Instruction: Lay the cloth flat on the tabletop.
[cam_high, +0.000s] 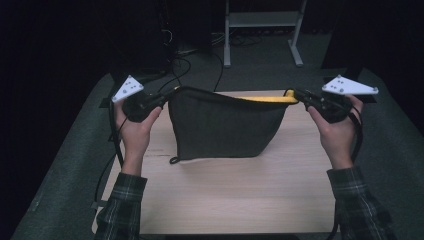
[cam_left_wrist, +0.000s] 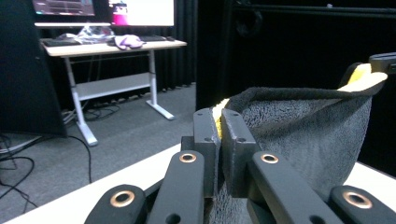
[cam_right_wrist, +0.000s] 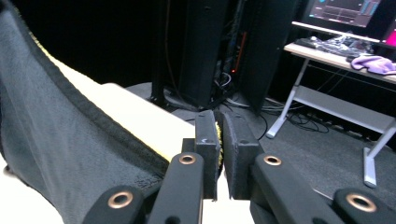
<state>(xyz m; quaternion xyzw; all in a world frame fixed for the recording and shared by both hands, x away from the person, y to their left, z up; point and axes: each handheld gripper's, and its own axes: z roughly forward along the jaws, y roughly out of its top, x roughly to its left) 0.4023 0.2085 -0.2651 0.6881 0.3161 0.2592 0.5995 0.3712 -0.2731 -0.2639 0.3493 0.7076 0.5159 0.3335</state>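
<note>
Item: one cloth, dark grey on the outer face and yellow on the inner, held by its two upper corners and hung as a sagging sheet between the tools. The left tool is clamped shut on the corner at its tips; in the left gripper view a sliver of yellow and grey pile is seen pinched between the two pads, with the rest of the cloth spread away to the right of that tool. The right tool is likewise closed on the opposite corner; in the right gripper view a thin yellow edge is nipped between the pads, and the cloth falls away to the left of that tool. The lower hem is seen below both tools, at or just above the surface; contact cannot be told for certain. A loop tag hangs at the lower corner beneath the left tool. Step in hand, as judged: the cloth is lifted and stretched out by the top edge, probably in readiness for folding or laying flat. Next move, as judged: both grips are to be kept firm and level, the top edge kept taut, and the cloth carried over and lowered so that the hem is laid first and no crease is trapped.
</note>
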